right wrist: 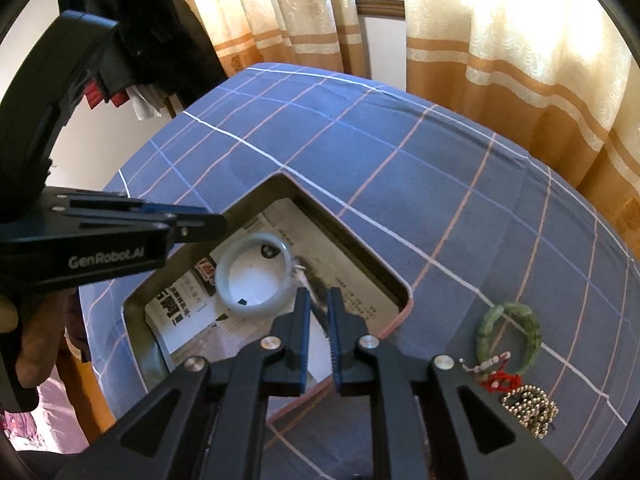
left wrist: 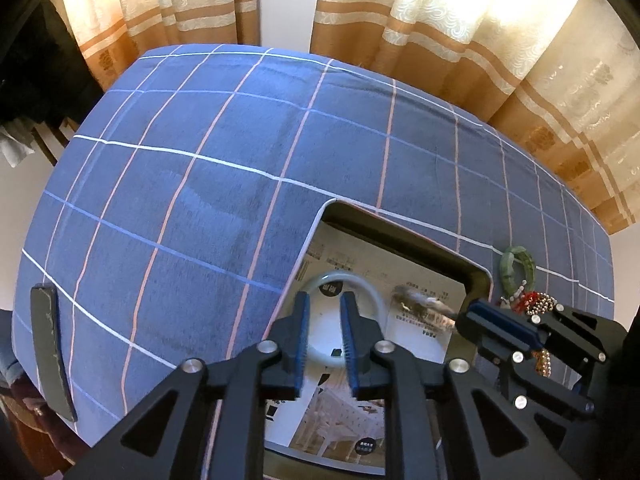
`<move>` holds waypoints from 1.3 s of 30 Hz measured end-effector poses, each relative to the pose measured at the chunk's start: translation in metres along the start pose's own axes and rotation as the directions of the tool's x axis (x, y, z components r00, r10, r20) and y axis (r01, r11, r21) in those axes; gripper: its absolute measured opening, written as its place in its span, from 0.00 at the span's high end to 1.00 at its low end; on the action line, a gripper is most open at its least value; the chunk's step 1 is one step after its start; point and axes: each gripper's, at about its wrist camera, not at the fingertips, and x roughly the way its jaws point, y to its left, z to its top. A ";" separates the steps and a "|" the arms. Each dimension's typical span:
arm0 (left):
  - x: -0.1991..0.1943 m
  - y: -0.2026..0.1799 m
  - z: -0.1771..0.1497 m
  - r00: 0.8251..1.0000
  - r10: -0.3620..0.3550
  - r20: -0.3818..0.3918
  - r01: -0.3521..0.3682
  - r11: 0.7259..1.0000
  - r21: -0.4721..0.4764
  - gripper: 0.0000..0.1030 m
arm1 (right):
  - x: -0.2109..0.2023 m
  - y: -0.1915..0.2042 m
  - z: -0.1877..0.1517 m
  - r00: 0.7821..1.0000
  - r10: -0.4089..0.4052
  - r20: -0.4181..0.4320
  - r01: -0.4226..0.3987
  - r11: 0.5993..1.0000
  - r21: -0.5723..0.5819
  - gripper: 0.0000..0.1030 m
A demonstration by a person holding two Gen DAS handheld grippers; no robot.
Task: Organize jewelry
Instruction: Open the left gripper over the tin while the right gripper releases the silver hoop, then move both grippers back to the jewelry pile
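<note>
On the blue checked cloth [left wrist: 208,184] covering the table, a long flat dark strip [left wrist: 50,350] lies at about 8 o'clock in the left wrist view, well apart from everything else.

Next comes the shallow dark tray [right wrist: 352,246] lined with printed paper [right wrist: 180,312]. A pale whitish-green jade bangle [left wrist: 378,300] lies flat on that paper, at 6 o'clock in the left wrist view and at about 7 o'clock in the right wrist view [right wrist: 224,292]. The left gripper [left wrist: 325,320] hangs over the bangle, jaws parted and holding nothing.

The right gripper [right wrist: 318,312] is over the tray just beside the bangle, at its 4 o'clock side. Its jaws stand close together around a blurred, pale dangling piece [right wrist: 302,276] with dark bits; whether they pinch it firmly I cannot tell.

Outside the tray, at 4 o'clock in the right wrist view, a mottled green jade bangle [right wrist: 532,340] rests on the cloth. Just below it lie a string of pink and white beads [right wrist: 486,364], a small red coral-like piece [right wrist: 502,381], and a heap of gold ball chain [right wrist: 532,408], all close together.
</note>
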 end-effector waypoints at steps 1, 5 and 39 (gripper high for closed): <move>-0.001 0.000 -0.001 1.000 0.006 0.000 -0.006 1.000 -0.003 0.66 | -0.001 -0.001 0.000 1.000 -0.002 0.002 0.002 1.000 0.002 0.85; -0.006 0.000 -0.005 1.000 0.025 0.018 -0.025 1.000 -0.015 0.49 | -0.006 -0.003 -0.002 1.000 -0.004 0.012 0.004 1.000 0.006 0.69; -0.025 -0.107 -0.061 1.000 -0.014 -0.012 0.016 0.990 0.141 0.49 | -0.098 -0.149 -0.149 0.973 -0.218 -0.076 0.230 0.892 0.389 0.38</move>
